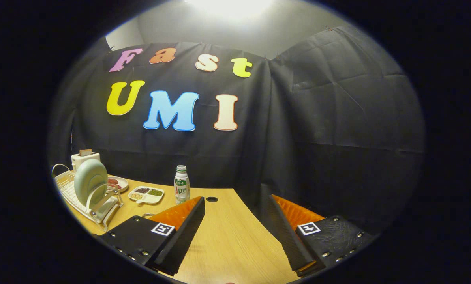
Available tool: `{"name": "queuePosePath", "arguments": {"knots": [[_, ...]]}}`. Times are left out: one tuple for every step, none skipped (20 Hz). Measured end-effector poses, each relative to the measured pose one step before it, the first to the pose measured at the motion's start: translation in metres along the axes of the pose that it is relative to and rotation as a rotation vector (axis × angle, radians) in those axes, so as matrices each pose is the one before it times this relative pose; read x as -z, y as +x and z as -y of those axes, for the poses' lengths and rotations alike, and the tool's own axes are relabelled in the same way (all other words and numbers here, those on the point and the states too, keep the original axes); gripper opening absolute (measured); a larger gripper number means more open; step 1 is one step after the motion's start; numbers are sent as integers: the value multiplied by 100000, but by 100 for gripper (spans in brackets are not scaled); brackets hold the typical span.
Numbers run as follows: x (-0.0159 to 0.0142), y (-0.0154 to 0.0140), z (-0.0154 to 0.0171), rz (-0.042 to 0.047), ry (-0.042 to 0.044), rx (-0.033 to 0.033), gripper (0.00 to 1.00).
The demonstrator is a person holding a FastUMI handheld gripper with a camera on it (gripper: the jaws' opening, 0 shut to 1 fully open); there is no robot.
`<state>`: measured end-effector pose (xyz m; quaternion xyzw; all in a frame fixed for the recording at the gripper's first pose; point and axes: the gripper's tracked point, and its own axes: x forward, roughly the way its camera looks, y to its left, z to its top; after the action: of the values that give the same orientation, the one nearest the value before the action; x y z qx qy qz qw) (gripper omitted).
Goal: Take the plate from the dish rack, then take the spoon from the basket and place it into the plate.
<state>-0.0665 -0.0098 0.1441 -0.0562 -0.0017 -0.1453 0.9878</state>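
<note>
The gripper (235, 205) hangs above the wooden worktop (235, 240) with its two fingers (184, 227) spread wide apart and nothing between them; only bare wood shows in the gap. It is well apart from every object on the worktop.

The plate (90, 179), pale green, stands upright on its edge in the white dish rack (81, 199) at the far left of the worktop, left of and beyond the left finger. A wire hoop of the rack curves across the plate's lower right side. Behind the rack, against the booth wall, stands a white toaster (84, 157) with a slice of bread sticking out of its top.

Just right of the rack lies a small dish (117, 183) with reddish food on it, partly hidden by the plate. Next to it, further right, sits a white divided tray (146, 194) with dark, green and pale fillings in its compartments. A small bottle (182, 185) with a green cap stands upright right of the tray, just beyond the tip of the left finger. A round dark hole (211, 199) is cut in the worktop right of the bottle, beyond the gap between the fingers.

A thin orange rim peeks out beside the left finger's inner edge near the tray; what it belongs to cannot be told.
</note>
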Motion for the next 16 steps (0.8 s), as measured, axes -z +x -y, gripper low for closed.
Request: {"name": "queuePosePath", "arguments": {"knots": [[-1028,-1245,-1248,-870,597,-1100,98],[-606,-1044,-1276,-861,397,-675,98],[-798,-906,-1405,-525,240,-1349,98],[-665,-655,-1562,-276,470,-1273,98],[-751,-589,-1768,-234,1201,-2119,98],[-576,-442,-1967,27,1429,-2421,98],[-561,-328,-2018,-242,1116,-2599,98],[-188,2,-1943,-596,628,-2659,97],[-261,23,-1702,-578,254,-2272,98],[-224,67,-1819,-346,466,-2419,97],[-395,193,-1834,-130,643,-2526,98],[-235,467,-1891,-48,809,-2506,98],[-204,379,-1438,7,770,-1942,98],[-67,477,-1503,139,801,-1828,97],[-253,524,-1269,339,885,-1502,98],[36,576,-1202,-52,847,-1190,98]]}}
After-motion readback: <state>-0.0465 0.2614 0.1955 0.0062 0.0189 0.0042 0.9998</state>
